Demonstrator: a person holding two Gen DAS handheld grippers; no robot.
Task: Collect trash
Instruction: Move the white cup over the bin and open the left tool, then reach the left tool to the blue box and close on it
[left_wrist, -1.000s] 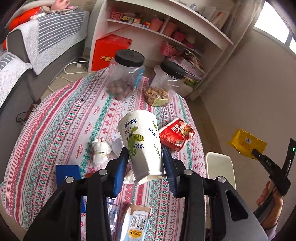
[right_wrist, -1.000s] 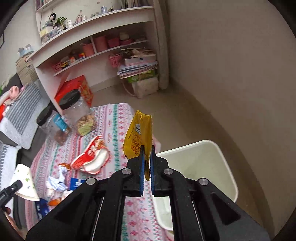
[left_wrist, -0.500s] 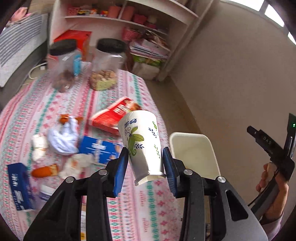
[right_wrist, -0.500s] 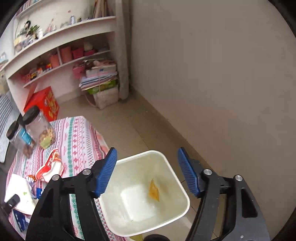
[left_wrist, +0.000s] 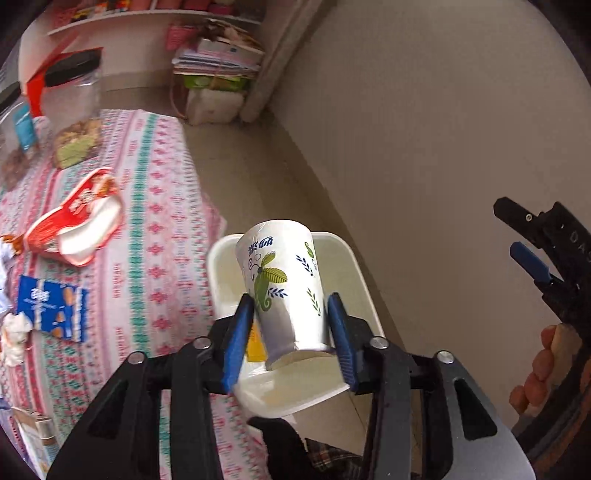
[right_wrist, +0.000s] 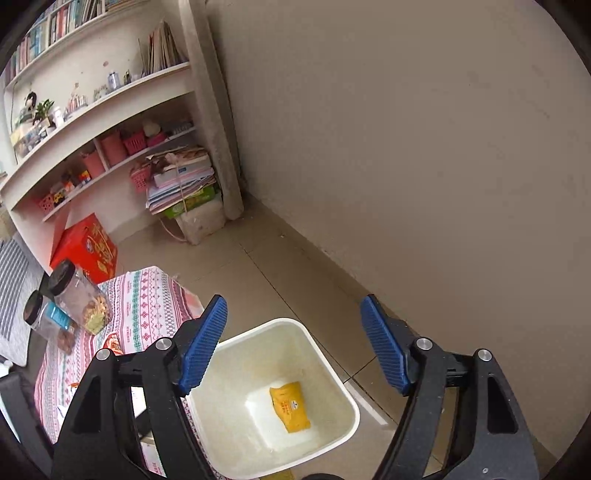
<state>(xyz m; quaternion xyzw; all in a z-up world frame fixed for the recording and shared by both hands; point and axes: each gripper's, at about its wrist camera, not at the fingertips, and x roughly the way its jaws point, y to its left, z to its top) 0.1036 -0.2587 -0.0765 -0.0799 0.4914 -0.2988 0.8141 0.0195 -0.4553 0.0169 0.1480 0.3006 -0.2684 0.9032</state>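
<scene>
Over the bin (left_wrist: 360, 280), beside the table's (left_wrist: 159, 206) right edge, my left gripper (left_wrist: 291, 328) has the paper cup (left_wrist: 284, 288) between its pads, long axis along the fingers, base forward. Jaws have just been easing apart; a gap shows at the right pad, so the cup looks released and should drop straight in. Right gripper (right_wrist: 295, 345) gapes empty above the bin, yellow wrapper (right_wrist: 290, 406) on its floor.

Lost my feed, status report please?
Left gripper opening around paper cup over bin. Right gripper open, empty. Yellow wrapper in bin. Nothing blocking.
</scene>
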